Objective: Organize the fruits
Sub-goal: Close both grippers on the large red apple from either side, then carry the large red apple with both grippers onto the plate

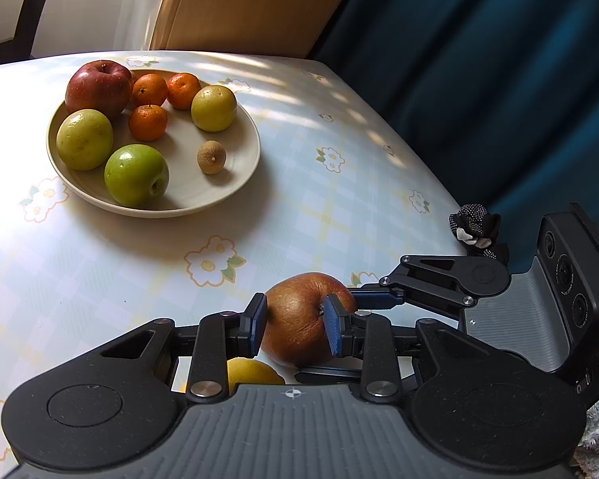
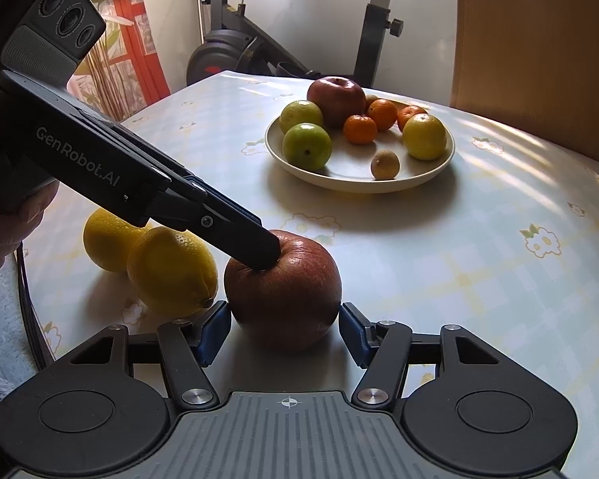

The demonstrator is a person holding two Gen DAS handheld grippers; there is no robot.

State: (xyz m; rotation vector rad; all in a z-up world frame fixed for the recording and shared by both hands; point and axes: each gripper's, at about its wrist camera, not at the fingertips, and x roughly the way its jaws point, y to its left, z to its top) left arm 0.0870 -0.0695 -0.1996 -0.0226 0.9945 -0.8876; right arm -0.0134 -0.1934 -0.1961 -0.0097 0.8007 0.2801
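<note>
Gripping the wrinkled red apple (image 1: 299,327) at its stem end, my left gripper (image 1: 297,325) presses both pads against it; my right gripper (image 2: 282,333) straddles it, jaws apart, pads not touching, plate (image 2: 439,167) well ahead.

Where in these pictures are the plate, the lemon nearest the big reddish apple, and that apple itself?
plate (image 2: 435,171), right wrist view, bare front rim.
lemon (image 2: 171,275), right wrist view, middle of its yellow rind.
reddish apple (image 2: 287,303), right wrist view, front of its skin.
</note>
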